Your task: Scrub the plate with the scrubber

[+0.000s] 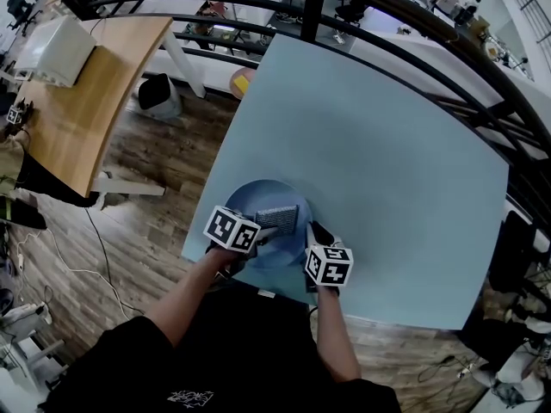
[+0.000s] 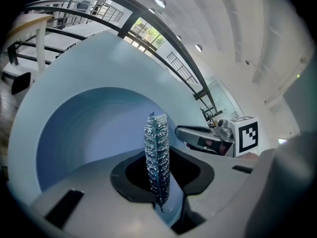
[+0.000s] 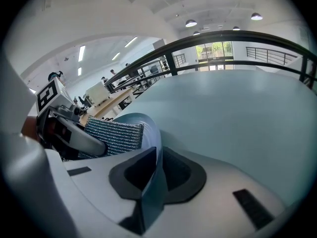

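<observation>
Obs.: The left hand-held gripper (image 2: 161,175) is clamped on the lower edge of a flat, rectangular scrubber of glittery grey metallic mesh (image 2: 157,157). The scrubber stands up out of the jaws, edge-on in that gripper's own view. The right hand-held gripper (image 3: 158,172) has its pads pressed on the thin rim of a round, shallow blue plate (image 1: 254,196). The grip is on the plate's right side.

Position: The plate sits on the pale blue tabletop (image 1: 387,188), close to its near-left edge. The scrubber is over the plate's middle, towards the far side. I cannot tell whether the mesh is touching the plate surface. The two grippers are just beside each other.

Risks (judgement):
- The rim hold is narrow. Sideways scrubbing force could twist or pull the plate out of the right jaws.
- The plate is near the tabletop edge. If it slips towards the person or to the left, it could go over onto the wooden floor.
- The scrubber is pinched along one edge only and looks soft. Hard pressure may fold it or drag it out of the left jaws.
- Wide strokes to the right could knock the left hand-held gripper into the right one.

Containers: The plate is the only dish in view. No food, water or foam can be made out in it. The bare blue surface shows around the scrubber.
</observation>
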{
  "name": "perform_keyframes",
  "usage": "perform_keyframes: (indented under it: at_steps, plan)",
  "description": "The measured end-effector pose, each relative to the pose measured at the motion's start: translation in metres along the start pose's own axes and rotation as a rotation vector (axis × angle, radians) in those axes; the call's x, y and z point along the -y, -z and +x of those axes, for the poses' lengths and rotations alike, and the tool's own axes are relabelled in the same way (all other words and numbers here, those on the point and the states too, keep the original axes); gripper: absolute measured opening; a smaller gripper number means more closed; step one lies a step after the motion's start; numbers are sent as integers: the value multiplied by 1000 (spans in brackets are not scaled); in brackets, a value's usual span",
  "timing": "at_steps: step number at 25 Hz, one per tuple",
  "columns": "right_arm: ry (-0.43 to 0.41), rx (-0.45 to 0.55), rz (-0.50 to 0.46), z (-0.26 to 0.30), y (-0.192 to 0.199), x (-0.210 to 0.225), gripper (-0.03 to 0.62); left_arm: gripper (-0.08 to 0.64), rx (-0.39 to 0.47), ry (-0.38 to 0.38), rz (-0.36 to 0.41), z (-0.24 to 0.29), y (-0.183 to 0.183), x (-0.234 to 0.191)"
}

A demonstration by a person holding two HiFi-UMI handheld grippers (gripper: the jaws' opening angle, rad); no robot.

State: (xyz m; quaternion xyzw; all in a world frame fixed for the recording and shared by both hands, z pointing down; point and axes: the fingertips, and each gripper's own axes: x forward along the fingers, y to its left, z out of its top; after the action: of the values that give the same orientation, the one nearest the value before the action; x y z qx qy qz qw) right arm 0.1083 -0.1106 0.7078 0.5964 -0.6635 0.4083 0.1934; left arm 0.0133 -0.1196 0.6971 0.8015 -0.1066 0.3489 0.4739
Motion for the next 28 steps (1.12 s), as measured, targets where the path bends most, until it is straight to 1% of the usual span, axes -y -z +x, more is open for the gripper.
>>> perform_keyframes:
  at_steps: [9, 12, 15, 19, 20, 22, 28]
  plan:
    - [12, 1, -1, 6, -1, -1, 28, 97, -25, 10, 1, 9, -2, -6]
    - [17, 0, -4, 4, 0, -1, 27, 97, -38, 14, -17, 11, -2, -8]
    - [18, -3, -6, 4, 1, -2, 26, 97, -52, 30, -74, 10, -2, -13]
    - [22, -9, -8, 4, 0, -2, 26, 97, -72, 83, -231, 8, -3, -20]
    - [22, -9, -7, 4, 0, -2, 26, 97, -70, 90, -259, 7, -3, -23]
    - [20, -9, -6, 4, -1, -3, 26, 97, -61, 90, -287, 3, -3, -29]
    - [20, -17, -12, 3, -1, -2, 26, 98, -28, 69, -312, -8, -7, -38]
